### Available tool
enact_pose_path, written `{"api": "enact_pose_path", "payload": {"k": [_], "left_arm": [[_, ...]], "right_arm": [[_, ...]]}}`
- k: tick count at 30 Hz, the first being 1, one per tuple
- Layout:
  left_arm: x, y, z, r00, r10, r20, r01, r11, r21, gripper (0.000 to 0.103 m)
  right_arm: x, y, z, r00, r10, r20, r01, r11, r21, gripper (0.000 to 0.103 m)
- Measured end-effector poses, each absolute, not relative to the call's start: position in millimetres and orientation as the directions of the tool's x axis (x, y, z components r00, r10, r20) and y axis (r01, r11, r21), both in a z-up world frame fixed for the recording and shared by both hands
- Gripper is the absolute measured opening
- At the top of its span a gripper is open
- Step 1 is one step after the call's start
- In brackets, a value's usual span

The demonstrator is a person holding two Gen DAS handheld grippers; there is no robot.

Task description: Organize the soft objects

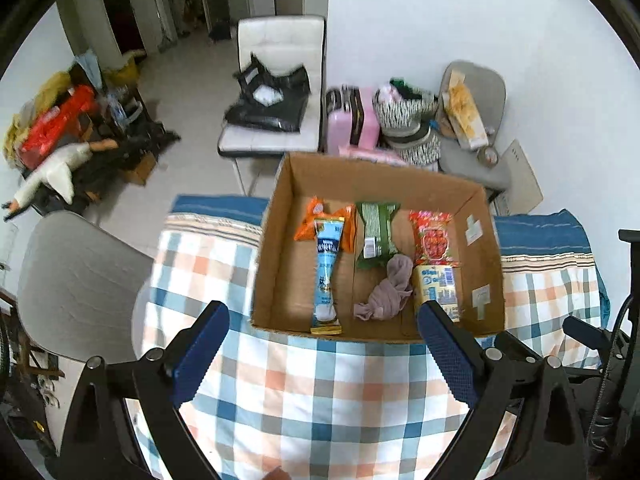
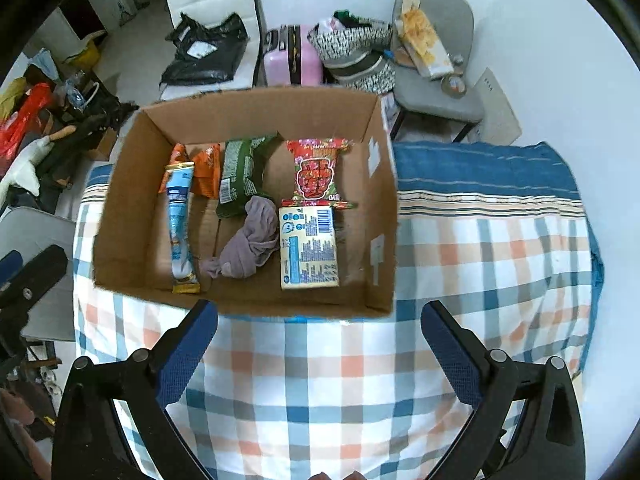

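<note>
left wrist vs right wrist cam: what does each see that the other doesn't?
Only the left wrist view: the right gripper's body at its right edge, and the full goose plush.

Only the right wrist view: the left gripper's finger at its left edge, and the yellow pack's whole printed face.

Both: the cardboard box on the checked cloth, holding snack packs and the grey sock; each view's own gripper is open and empty.

We see an open cardboard box (image 2: 384, 184) on the checked cloth. Inside lie a long blue packet (image 2: 180, 224), an orange packet (image 2: 206, 172), a green packet (image 2: 240, 172), a red packet (image 2: 318, 172), a yellow pack (image 2: 308, 248) and a crumpled mauve cloth (image 2: 246, 246).
</note>
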State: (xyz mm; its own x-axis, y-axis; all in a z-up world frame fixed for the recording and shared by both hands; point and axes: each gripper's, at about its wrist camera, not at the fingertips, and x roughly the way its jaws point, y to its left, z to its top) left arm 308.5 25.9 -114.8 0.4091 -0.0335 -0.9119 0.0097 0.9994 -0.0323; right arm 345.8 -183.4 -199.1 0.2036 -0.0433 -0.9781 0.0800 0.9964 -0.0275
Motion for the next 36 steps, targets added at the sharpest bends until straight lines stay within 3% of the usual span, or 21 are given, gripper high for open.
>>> {"api": "enact_pose_path", "payload": {"k": [9, 15, 36], "left_arm": [[236.7, 22.1, -43.4, 0.529, 0.024, -0.848, -0.005, 1.0, 0.025, 0.097], [198.8, 18.3, -9.9, 0.581, 0.0, -0.814, 0.007, 1.0, 0.005, 0.097], [143.3, 12.0, 33.9, 0.64, -0.018, -0.768, 0.025, 1.0, -0.003, 0.097]], "right_arm": [[270.8, -194.1, -116.3, 0.335, 0.0, -0.942, 0.078, 0.997, 0.028, 0.103], [226.9, -197.8, -67.4, 0.415, 0.005, -0.91, 0.069, 0.997, 0.038, 0.103], [155.2, -195.0, 34.3, 0.574, -0.033, -0.819, 0.05, 0.999, -0.006, 0.103]]}}
